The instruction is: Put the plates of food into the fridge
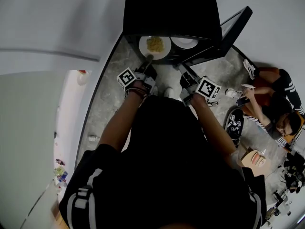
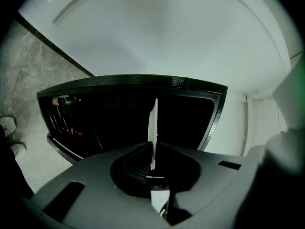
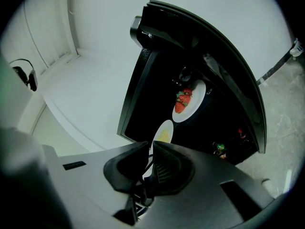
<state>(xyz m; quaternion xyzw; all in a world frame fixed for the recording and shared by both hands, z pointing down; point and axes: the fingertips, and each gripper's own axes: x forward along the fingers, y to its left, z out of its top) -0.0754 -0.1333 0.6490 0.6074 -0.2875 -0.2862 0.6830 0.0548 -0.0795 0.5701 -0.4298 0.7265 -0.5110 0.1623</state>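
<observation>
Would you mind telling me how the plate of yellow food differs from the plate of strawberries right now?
The plate of yellow food is clamped by its rim in the left gripper; the plate of strawberries stands free. The plate of yellow food is at the fridge's open front; the plate of strawberries lies deeper inside. One carries pale yellow food, the other red strawberries. Both are round and white.

Fridge (image 3: 135, 92): strawberry plate (image 3: 189, 101) resting inside.

Both arms reach forward, side by side. The left tool (image 1: 148, 59) is held level, its jaws clamped on a plate (image 1: 143, 45) rim — the right tool (image 1: 180, 66), tipped slightly down, pinches it too.
</observation>
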